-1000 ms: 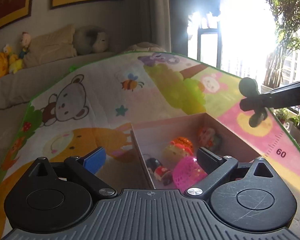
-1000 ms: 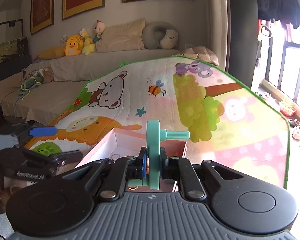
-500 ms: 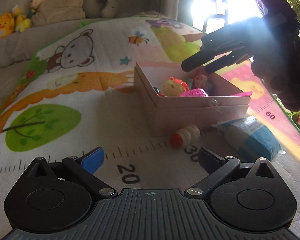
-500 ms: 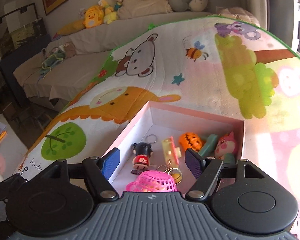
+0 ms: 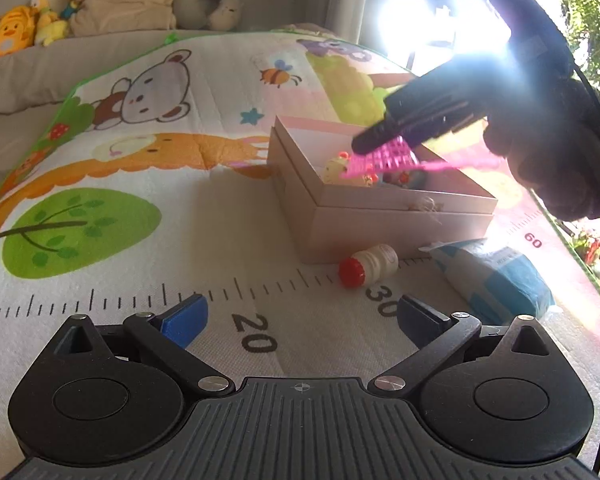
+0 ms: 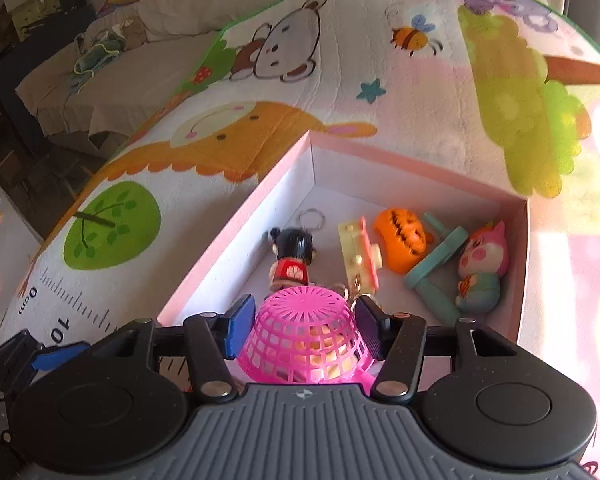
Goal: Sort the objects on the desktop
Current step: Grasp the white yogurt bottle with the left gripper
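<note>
A pink box [image 6: 416, 162] on the play mat holds several small toys: a doll keychain [image 6: 290, 256], an orange pumpkin [image 6: 402, 240], a teal wheel toy [image 6: 434, 270] and a pink-eared figure [image 6: 480, 268]. My right gripper [image 6: 306, 326] reaches into the box, and its fingers stand on both sides of an upturned pink basket [image 6: 304, 340]. The left wrist view shows the basket [image 5: 384, 158] lifted at the box [image 5: 380, 216] rim. My left gripper [image 5: 300, 316] is open and empty, low over the mat. A small bottle with a red cap [image 5: 368, 266] and a blue-white packet [image 5: 496, 280] lie before the box.
The cartoon play mat [image 5: 140, 184] with a ruler print covers the surface. A sofa [image 5: 100, 40] with plush toys stands behind. Bright window glare fills the upper right of the left wrist view.
My right gripper dropped the teal wheel toy into the box, opened, then closed around the pink basket. My left gripper pulled back from the box and tilted down toward the mat.
</note>
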Demonstrator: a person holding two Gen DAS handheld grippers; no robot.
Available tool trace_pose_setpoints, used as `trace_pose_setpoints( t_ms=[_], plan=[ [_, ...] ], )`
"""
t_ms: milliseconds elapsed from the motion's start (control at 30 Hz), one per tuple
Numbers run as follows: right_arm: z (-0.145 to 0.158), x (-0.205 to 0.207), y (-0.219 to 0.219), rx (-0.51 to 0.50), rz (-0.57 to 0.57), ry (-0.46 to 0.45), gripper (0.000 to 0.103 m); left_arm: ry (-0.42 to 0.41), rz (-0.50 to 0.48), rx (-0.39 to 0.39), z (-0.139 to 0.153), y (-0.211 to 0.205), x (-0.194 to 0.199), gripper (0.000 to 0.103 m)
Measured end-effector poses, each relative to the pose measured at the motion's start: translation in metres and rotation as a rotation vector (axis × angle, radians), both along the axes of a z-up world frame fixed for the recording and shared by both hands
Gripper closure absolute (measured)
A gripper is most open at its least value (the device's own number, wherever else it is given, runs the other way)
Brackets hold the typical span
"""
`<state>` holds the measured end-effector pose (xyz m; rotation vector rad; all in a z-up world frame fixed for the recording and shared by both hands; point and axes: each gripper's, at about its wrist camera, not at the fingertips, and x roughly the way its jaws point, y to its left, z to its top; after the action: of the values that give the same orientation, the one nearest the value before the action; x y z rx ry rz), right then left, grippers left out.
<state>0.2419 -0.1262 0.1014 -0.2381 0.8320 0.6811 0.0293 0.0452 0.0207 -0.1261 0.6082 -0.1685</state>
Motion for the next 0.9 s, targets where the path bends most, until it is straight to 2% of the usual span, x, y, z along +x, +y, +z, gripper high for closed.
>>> trace_pose_setpoints(
  t_ms=[67,100,133,167,267,400,433,500,533,633,733,900],
  plan=[
    [0.011,0.001,-0.001,0.031,-0.008,-0.066,0.045,0.004,0.000,0.008,-0.001,-0.001,0.000,0.000],
    [0.014,0.005,-0.001,0.040,-0.016,-0.056,0.040,0.006,0.001,0.012,-0.001,-0.002,0.000,0.000],
    [0.016,0.008,-0.004,0.057,-0.026,-0.039,0.028,0.008,0.001,0.018,-0.002,-0.003,0.000,0.000],
    [0.017,0.010,-0.008,0.085,-0.037,-0.023,0.026,0.010,0.004,0.022,-0.002,-0.004,0.000,0.000],
    [0.020,0.003,-0.026,0.147,-0.056,-0.009,0.026,0.012,0.011,0.027,-0.003,-0.004,-0.001,0.000],
    [0.019,-0.048,-0.041,0.124,-0.021,-0.127,0.026,0.024,0.040,0.048,-0.003,-0.005,0.001,0.000],
    [0.016,-0.063,-0.043,0.113,0.005,-0.151,0.027,0.027,0.054,0.059,-0.003,-0.005,0.001,0.000],
    [0.007,-0.088,-0.041,0.069,0.064,-0.171,0.042,0.032,0.089,0.098,-0.003,-0.007,0.000,0.000],
    [0.001,-0.096,-0.040,0.053,0.079,-0.157,0.056,0.031,0.103,0.122,-0.003,-0.008,-0.002,0.000],
    [-0.019,-0.107,-0.036,0.062,0.092,-0.062,0.058,0.023,0.116,0.160,-0.002,-0.008,-0.010,0.000],
    [-0.037,-0.115,-0.022,0.037,0.079,-0.080,0.057,0.017,0.091,0.180,-0.001,-0.010,-0.025,0.000],
    [-0.059,-0.106,0.005,0.003,0.056,-0.060,0.055,-0.007,0.023,0.220,-0.001,-0.020,-0.048,0.000]
  ],
)
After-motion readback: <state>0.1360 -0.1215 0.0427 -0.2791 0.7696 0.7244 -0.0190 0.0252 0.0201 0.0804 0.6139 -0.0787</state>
